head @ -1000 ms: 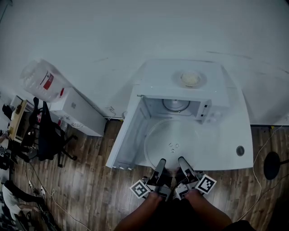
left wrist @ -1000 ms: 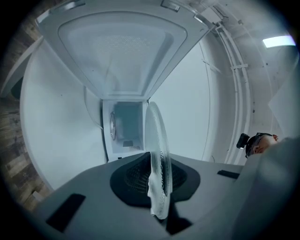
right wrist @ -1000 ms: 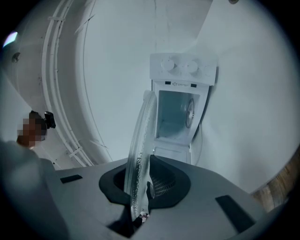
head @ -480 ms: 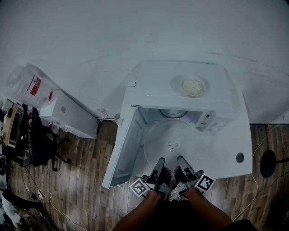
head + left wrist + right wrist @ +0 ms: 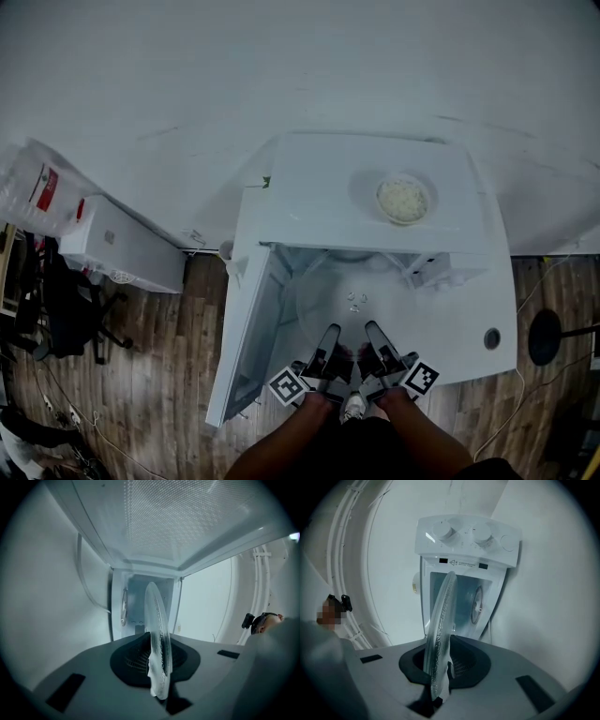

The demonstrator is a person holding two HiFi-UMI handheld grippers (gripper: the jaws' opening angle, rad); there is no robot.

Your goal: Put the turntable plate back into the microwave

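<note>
**Current step: inserting the plate.**

1. Your left gripper [image 5: 330,339] and right gripper [image 5: 373,337] sit side by side at the front edge of the table [image 5: 473,305]. Each is clamped on the near rim of the glass plate [image 5: 352,300].
   - In the left gripper view the jaws [image 5: 157,670] are closed on the plate's edge [image 5: 157,625], with glass between the pads.
   - The right gripper view shows the same grip [image 5: 438,674] on the rim [image 5: 440,625].
2. The plate is held roughly level in front of the microwave [image 5: 361,202]. Its far half appears to be inside the opening and its near half outside.

**Next move (judgement).**

1. Push both grippers forward together and keep the plate flat until it is centred over the oven floor.
2. Lower the plate onto its seat.
3. Open both grippers only when the plate rests on its own.

The head view does not show the centre hub or the roller ring, so expect to feel for the seating. Glass held by one rim can tip or slip, so keep both sides even.

**Surroundings and obstructions.**

- The door [image 5: 244,333] stands open along the left edge of the opening, just beside your left gripper. Leave room for that gripper.
- The top front lip of the oven sits just above the plate, so avoid raising the far rim.
- A bowl [image 5: 402,200] of pale food rests on the oven's top, toward its right edge. Jolting the oven could disturb it.
- A round hole [image 5: 485,338] lies near the table's right front edge, clear of the path.
- A white cabinet [image 5: 120,246] and a chair [image 5: 58,302] stand on the floor, well off the table's left side.
</note>
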